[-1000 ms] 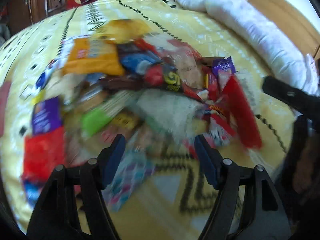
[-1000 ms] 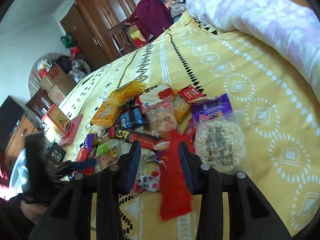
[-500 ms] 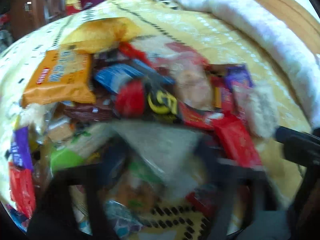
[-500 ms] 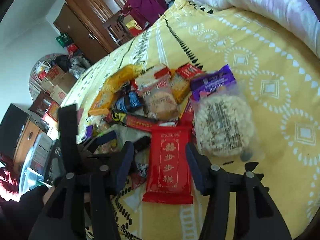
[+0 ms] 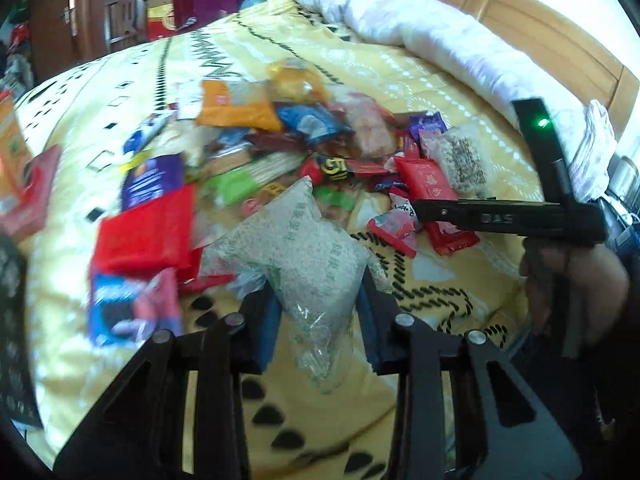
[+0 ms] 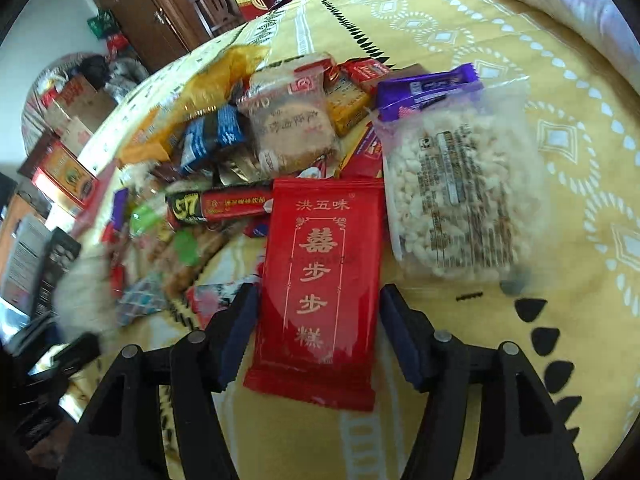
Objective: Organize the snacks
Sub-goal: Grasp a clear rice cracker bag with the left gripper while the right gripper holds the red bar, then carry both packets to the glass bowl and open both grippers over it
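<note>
The left gripper (image 5: 318, 316) had just been closing, and its two blue pads pressed on the lower part of a clear bag of small pale grains (image 5: 304, 256), one pad on each side. The bag stood up past the fingertips, in front of the snack pile (image 5: 280, 152) on the yellow bedspread (image 5: 400, 76). Beyond the left finger lay a red packet (image 5: 148, 232) and a purple one (image 5: 154, 180). To the right of the right finger, the right gripper showed as a black bar (image 5: 508, 218) with a hand (image 5: 576, 284) under it. The right gripper (image 6: 318, 328) had just been opening; its jaws stood apart around a long red packet with gold characters (image 6: 324, 276), which lay flat between the fingers, and a small gap showed at each pad, so it was not gripped. Just beyond the right finger lay a clear bag of puffed rice (image 6: 460, 200), touching the red packet's edge. Past the fingertips lay a G7 stick (image 6: 216, 206) and a round cake in clear wrap (image 6: 288, 124).
</note>
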